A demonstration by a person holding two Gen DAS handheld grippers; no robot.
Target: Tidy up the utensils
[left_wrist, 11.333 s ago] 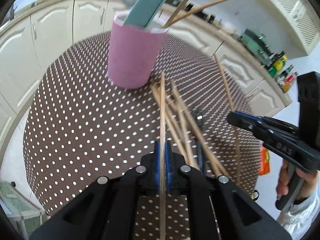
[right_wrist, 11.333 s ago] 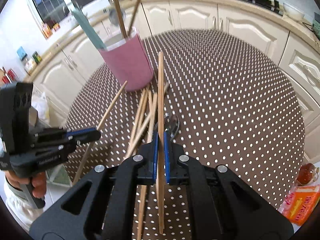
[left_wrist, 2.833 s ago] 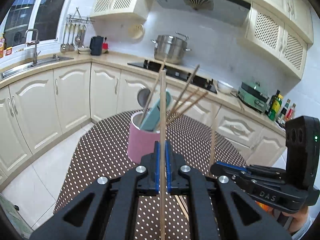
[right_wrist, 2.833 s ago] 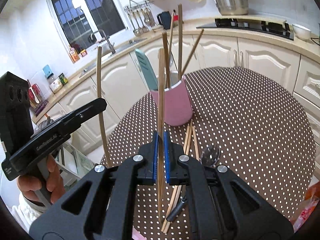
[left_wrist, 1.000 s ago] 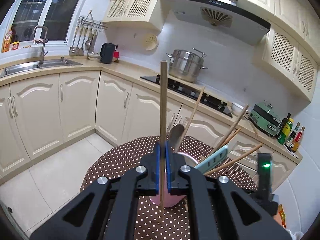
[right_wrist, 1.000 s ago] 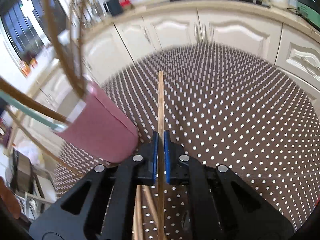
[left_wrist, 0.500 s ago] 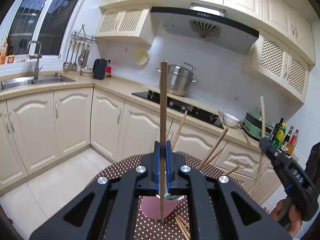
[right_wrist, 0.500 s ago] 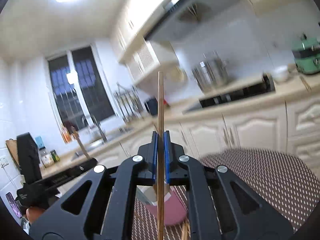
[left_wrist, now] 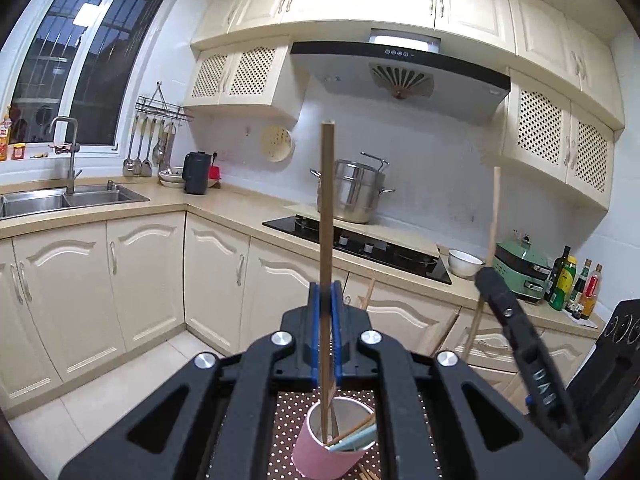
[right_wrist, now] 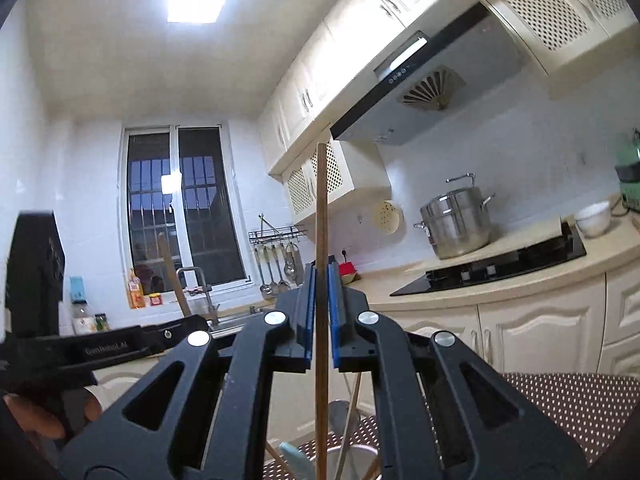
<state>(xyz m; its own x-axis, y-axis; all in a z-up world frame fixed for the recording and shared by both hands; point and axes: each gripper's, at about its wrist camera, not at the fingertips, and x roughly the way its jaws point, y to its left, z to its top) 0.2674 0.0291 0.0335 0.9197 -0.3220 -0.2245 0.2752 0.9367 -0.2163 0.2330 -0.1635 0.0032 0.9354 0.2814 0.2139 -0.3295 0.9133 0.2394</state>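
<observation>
While both grippers hang above the pink cup (left_wrist: 320, 454), the left gripper (left_wrist: 326, 308) clamps an upright chopstick (left_wrist: 326, 216) whose lower end dips inside the cup. To the right, the right gripper (right_wrist: 318, 304) is closed on a second chopstick (right_wrist: 321, 208), also upright over the cup's rim.

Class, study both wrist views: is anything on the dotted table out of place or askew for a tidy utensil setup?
Yes. A few loose chopsticks lie on the dotted table beside the pink cup rather than in it. Inside the cup, utensils lean at mixed angles. Nothing looks spilled or broken.
</observation>
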